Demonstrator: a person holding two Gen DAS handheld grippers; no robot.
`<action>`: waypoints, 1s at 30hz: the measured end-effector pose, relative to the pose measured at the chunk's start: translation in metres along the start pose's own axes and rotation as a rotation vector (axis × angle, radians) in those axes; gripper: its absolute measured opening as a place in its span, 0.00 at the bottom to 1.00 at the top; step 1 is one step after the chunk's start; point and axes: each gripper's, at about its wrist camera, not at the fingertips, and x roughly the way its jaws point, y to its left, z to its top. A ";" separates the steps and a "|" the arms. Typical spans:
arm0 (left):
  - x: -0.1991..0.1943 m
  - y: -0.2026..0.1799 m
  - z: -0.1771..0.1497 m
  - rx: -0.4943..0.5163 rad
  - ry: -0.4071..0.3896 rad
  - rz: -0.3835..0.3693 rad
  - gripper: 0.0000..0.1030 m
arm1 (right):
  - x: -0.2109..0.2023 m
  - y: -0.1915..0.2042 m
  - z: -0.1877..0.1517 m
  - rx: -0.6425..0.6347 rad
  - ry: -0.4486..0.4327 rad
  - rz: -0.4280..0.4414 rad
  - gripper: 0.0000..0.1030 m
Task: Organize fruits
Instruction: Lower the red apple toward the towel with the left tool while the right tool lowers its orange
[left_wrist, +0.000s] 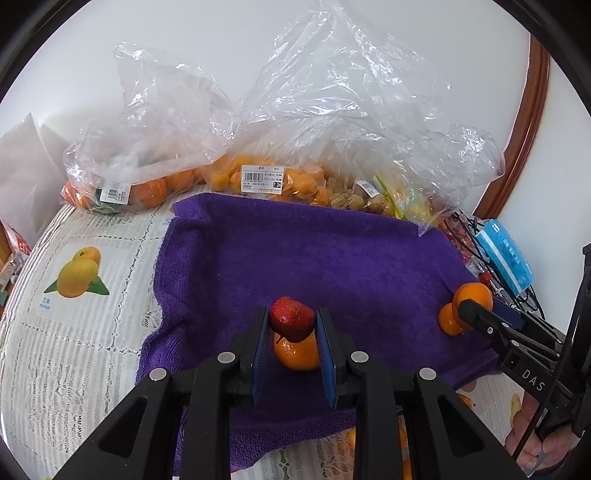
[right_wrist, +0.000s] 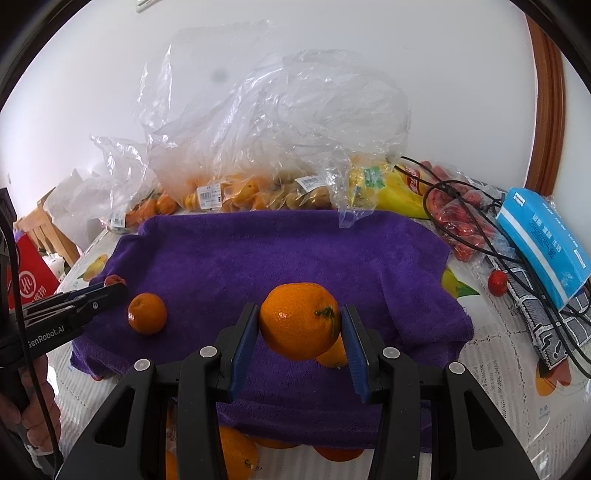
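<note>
White wall fills the background of both views, with a wooden door frame (left_wrist: 528, 122) curving down the right edge. Below it the tabletop (left_wrist: 81, 350) wears a lace cloth printed with fruit pictures, and a purple towel (left_wrist: 314, 258) lies spread across the middle.

My left gripper (left_wrist: 292, 325) sits at lower centre of the left wrist view, its jaws closed on a red strawberry (left_wrist: 291, 319) lifted above the towel. Directly beneath it in that view a small tangerine (left_wrist: 297, 352) rests on the towel.

My right gripper (right_wrist: 299, 323) occupies lower centre of the right wrist view, its jaws clamped on a large tangerine (right_wrist: 299, 321) with a green stem. Another small orange fruit (right_wrist: 332, 356) peeks out just behind and below it. To the left of that view, a lone mandarin (right_wrist: 147, 313) sits on the towel, just beside the tip of my left gripper.

Along the towel's far edge, crumpled clear plastic bags (left_wrist: 295, 122) hold more orange fruit, with white price labels (left_wrist: 261, 179) showing. At the right edge of the right wrist view lie a blue tissue pack (right_wrist: 543, 240), black cables (right_wrist: 465, 206) and a stray red fruit (right_wrist: 498, 282).
</note>
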 end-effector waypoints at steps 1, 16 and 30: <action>0.001 0.000 0.000 0.001 0.002 0.000 0.23 | 0.001 0.000 0.000 -0.002 0.003 0.001 0.44; 0.003 -0.002 0.000 0.002 0.013 0.001 0.23 | 0.008 0.002 -0.005 -0.009 0.044 0.000 0.44; 0.005 -0.006 -0.002 0.014 0.022 -0.007 0.23 | 0.004 0.007 -0.006 -0.033 0.030 0.004 0.44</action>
